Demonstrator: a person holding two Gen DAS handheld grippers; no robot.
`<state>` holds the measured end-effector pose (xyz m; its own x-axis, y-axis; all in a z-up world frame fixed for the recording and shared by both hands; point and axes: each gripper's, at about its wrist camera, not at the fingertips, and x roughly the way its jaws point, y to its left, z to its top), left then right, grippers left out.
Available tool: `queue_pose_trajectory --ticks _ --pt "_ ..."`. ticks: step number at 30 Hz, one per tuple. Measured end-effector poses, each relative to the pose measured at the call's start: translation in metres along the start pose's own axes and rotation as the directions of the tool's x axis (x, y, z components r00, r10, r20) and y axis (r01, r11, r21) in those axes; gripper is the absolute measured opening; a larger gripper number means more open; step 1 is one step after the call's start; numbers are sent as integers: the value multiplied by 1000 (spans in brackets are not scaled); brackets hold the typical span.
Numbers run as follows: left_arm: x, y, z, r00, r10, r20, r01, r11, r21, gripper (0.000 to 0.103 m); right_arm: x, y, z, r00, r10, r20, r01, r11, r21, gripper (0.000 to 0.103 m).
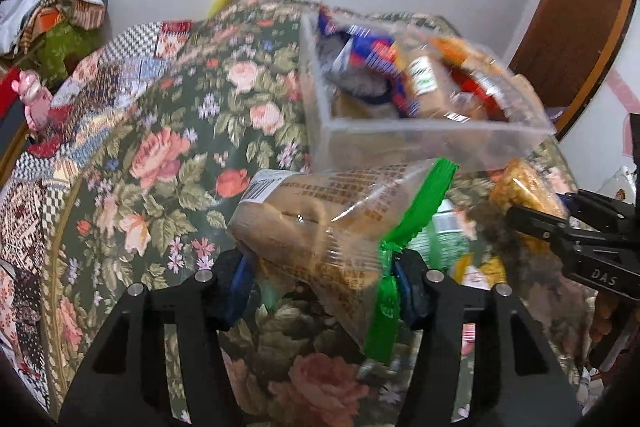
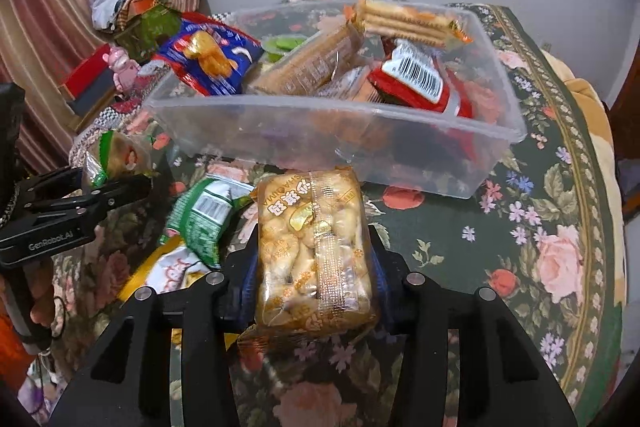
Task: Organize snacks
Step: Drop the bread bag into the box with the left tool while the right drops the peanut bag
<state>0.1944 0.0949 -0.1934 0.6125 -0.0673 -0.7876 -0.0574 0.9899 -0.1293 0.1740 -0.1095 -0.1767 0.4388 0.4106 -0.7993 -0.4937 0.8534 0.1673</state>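
Note:
In the left wrist view my left gripper [image 1: 322, 281] is shut on a clear-wrapped bread packet [image 1: 316, 223] with a green sealed end, lifted above the floral cloth. A clear plastic bin [image 1: 420, 125] stands just beyond it, holding several snack packets. In the right wrist view my right gripper [image 2: 316, 287] is shut on a golden puffed-cake packet [image 2: 316, 247], just in front of the clear bin [image 2: 320, 131]. The left gripper [image 2: 116, 179] shows at the left edge with its green-ended packet [image 2: 116, 155]. The right gripper [image 1: 540, 205] appears at the right with its yellow packet [image 1: 524, 187].
A green packet [image 2: 200, 219] and a white-and-yellow packet [image 2: 168, 271] lie loose on the floral tablecloth [image 2: 540, 227] between the grippers. A blue snack bag [image 2: 208, 59] leans at the bin's left end. Boxes, cloth and a pink toy [image 2: 120, 67] crowd the back left. A wooden door [image 1: 568, 19] is at right.

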Motion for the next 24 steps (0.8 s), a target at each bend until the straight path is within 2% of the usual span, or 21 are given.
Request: queue_pose_trajectory --ticks 4,12,17,24 --pt "-25 -14 8 998 -20 53 19 1000 23 58 -18 -2 3 999 -7 43 7 1000 -2 43" --pt "-51 -35 39 987 -81 136 76 996 40 58 -44 -7 21 992 -15 124 14 1000 7 43" --pt "-56 -46 60 980 -94 174 85 995 59 58 -52 -10 35 986 -21 168 17 1000 20 42" --pt "-40 -50 94 977 -95 189 87 995 50 58 -48 -12 59 978 -22 207 18 1000 20 43"
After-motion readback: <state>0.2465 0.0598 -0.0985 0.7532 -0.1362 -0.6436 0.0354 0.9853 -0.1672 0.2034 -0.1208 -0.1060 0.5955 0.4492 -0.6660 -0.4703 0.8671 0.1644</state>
